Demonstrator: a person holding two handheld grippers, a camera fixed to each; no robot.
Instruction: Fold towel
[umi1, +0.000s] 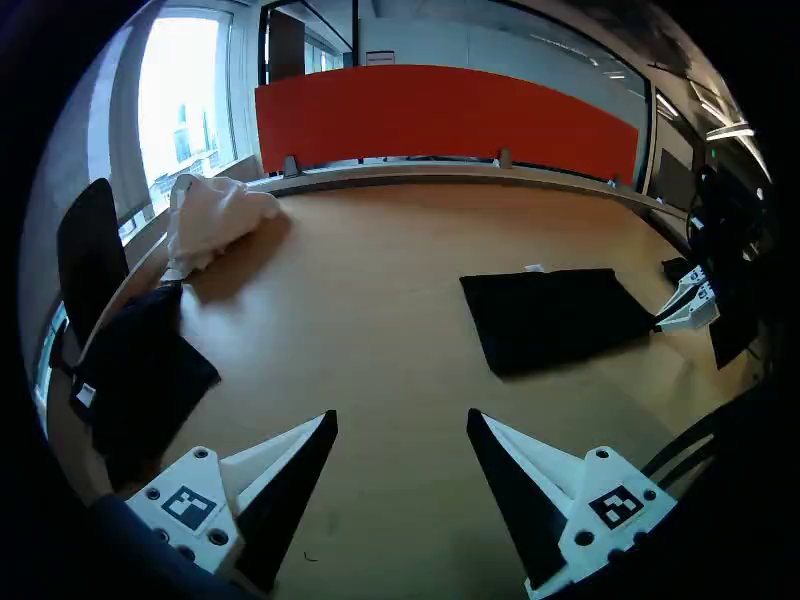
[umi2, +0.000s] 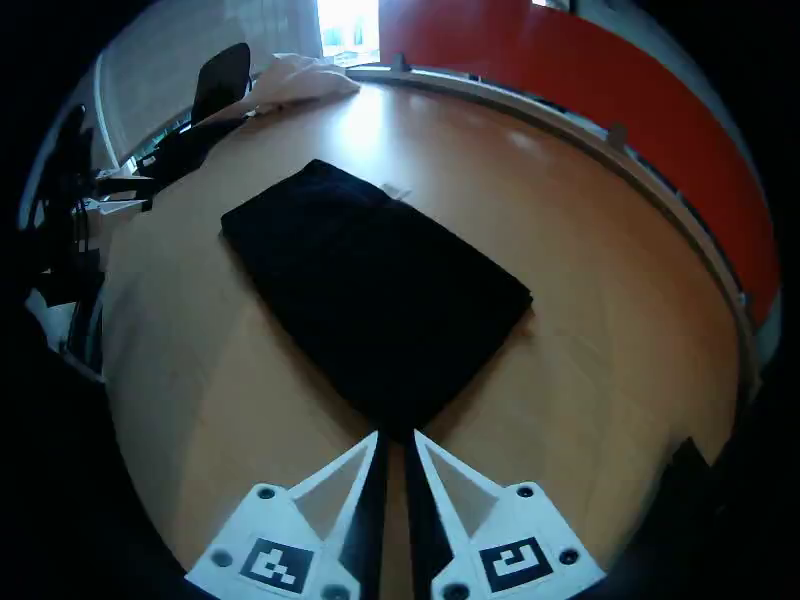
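A black towel (umi1: 550, 315) (umi2: 380, 290) lies flat on the wooden table (umi1: 370, 300) (umi2: 610, 300), folded into a rectangle. My right gripper (umi2: 395, 438) sits at the towel's near corner, its fingers closed to a thin gap with the corner's edge between the tips. In the left gripper view the right gripper (umi1: 688, 305) meets the towel's right edge. My left gripper (umi1: 400, 425) hangs open over bare wood, well to the left of the towel, with nothing between its fingers.
A crumpled white cloth (umi1: 210, 215) (umi2: 300, 75) lies at the table's far corner. A dark bundle (umi1: 140, 375) lies near the left edge, beside a black chair (umi1: 90, 250). A red divider (umi1: 440, 110) (umi2: 600, 80) runs along the back edge.
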